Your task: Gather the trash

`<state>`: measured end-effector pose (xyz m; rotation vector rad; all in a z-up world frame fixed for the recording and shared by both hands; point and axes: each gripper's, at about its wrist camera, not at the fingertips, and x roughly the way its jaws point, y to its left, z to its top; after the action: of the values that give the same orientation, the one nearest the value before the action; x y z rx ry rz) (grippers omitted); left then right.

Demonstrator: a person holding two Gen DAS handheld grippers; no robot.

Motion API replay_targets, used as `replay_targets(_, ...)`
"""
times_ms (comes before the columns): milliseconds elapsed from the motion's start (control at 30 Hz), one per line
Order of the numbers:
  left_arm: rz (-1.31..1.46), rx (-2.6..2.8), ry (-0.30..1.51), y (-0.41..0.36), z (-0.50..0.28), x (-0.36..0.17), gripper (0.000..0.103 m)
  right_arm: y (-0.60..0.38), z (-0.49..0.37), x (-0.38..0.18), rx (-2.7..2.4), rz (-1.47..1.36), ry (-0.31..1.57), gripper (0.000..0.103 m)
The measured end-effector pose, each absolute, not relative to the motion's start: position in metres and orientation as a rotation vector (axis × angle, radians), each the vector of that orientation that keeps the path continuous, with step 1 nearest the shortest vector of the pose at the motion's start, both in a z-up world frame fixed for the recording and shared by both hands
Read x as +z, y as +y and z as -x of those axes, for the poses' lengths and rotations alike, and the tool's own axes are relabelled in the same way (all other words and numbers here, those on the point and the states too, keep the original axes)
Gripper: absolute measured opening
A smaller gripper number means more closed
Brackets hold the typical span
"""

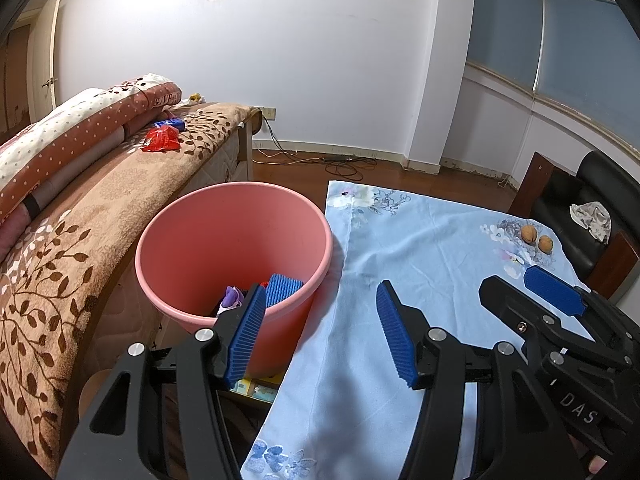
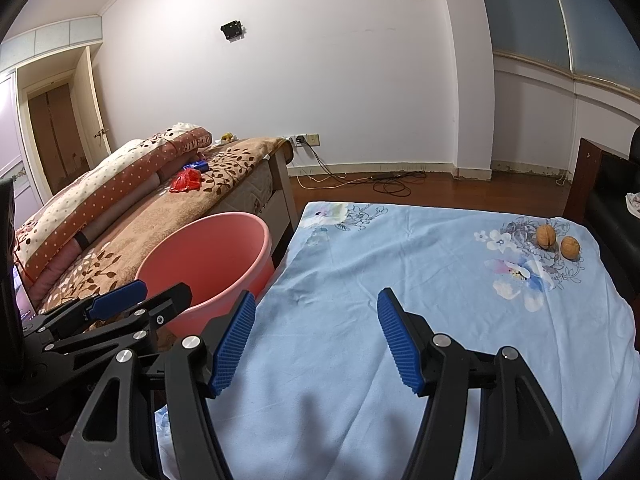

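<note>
A: Grippers first. L gripper [image 1: 320,332] low and level, aimed fwd over the seam between bin and table, jaws spread wide, nothing between the pads.
B: R gripper [image 2: 316,336]?
A: Same pose, over the blue floral cloth [image 2: 420,280], jaws spread, empty. It sits just right of the L one; in the left wrist view its body shows "DAS" in white, rest of the word cut off.
B: Bin?
A: Pink bucket [image 1: 236,240] upright, mouth up, touching the cloth's left edge, wedged between table and bed [image 1: 100,216]. Inside at the bottom: blue ribbed piece [image 1: 282,288] standing on edge, long axis leaning up-right, plus a purple scrap [image 1: 233,298]. Can't tell what either is.
B: Trash left out?
A: Two walnuts [image 2: 558,242] on the cloth's far right corner, side by side, near touching. Farther off on the bed: red wrapper [image 1: 161,140], crumpled, and a blue packet [image 1: 170,123] just behind it, long axis running left-right. Print on both too small to read.
B: Other text?
A: Rolled quilt [image 2: 120,184] has lettering on its end, blurred. Far wall has a small black device [image 2: 233,30].
</note>
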<state>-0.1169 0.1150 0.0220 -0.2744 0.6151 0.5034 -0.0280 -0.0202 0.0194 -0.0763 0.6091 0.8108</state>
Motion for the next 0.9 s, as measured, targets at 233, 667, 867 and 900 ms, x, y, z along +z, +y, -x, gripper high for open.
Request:
replay_targets(233, 0.275, 0.504, 0.621, 0.1148, 0.1172, 0.0200, 0.058, -0.0207, 0.0278, 0.0192, 0.811, 0.076, 0.611, 0.063)
replay_targets(667, 0.275, 0.504, 0.633, 0.1193, 0.1134, 0.0181, 0.058, -0.0247, 0.0249, 0.0120, 0.808, 0.073, 0.628, 0.063)
replay_targets(867, 0.267, 0.507, 0.637, 0.1200, 0.1129, 0.0168, 0.058, -0.0210, 0.0233, 0.0128, 0.807, 0.073, 0.633, 0.063)
replay_targets(900, 0.268, 0.507, 0.639, 0.1201, 0.1119, 0.0164, 0.058, -0.0221, 0.0240, 0.0121, 0.807, 0.072, 0.635, 0.063)
